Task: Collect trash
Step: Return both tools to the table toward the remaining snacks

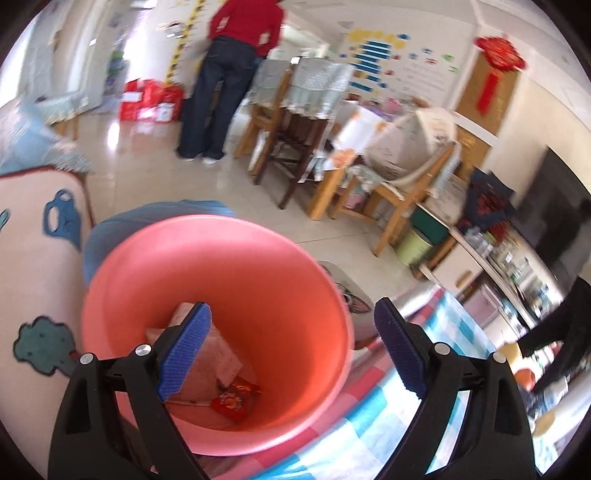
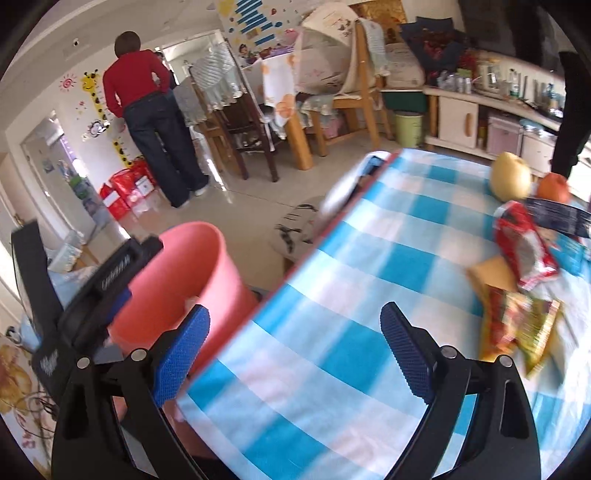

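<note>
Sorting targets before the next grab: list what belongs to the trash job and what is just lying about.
Job:
pink bin, beside the table
red wrapper and pale packets already in it
red-and-white wrapper on the checked tablecloth
red-and-yellow snack bag
dark blue wrapper

Lying about:
pear
orange fruit
green bin on the floor
wooden chairs

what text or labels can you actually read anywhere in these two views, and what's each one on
None reads clearly.
White lettering on the left gripper's black body: blurred, unreadable.
Print on the red wrapper in the pink bucket: too small.
Print on the red snack packet and the yellow-red packet on the checked tablecloth: motion-blurred.
Wall stickers: too small.
</note>
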`<state>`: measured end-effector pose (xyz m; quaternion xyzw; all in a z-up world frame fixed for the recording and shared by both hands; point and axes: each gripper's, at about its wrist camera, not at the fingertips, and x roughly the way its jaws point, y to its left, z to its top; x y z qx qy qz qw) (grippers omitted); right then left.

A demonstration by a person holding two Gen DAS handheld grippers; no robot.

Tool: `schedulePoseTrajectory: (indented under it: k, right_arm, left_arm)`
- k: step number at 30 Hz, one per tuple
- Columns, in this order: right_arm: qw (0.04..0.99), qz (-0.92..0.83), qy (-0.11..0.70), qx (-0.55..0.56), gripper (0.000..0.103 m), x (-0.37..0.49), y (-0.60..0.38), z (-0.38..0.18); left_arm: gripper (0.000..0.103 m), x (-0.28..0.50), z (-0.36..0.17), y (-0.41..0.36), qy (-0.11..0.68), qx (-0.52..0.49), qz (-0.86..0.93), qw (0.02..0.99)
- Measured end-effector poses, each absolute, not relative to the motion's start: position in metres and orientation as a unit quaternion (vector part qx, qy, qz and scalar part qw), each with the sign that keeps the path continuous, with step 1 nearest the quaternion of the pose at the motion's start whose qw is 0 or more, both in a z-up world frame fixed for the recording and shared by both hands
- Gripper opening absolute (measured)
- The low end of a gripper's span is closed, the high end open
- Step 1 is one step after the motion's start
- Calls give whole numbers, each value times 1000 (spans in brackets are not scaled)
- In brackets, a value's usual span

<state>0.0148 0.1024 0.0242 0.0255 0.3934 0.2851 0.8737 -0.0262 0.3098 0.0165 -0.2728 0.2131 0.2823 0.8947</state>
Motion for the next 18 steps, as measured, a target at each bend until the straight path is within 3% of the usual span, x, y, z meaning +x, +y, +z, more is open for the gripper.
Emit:
schedulePoseTrajectory:
  k: [8,18]
  right_arm:
    - [888,251,384,-3,93,-15,40,14]
    - [908,196,368,38,93,-19,-55,13]
  left_arm:
    - [91,-13,17,271,214,-243,194,926]
    - [91,14,17,208,266,-193,99,939]
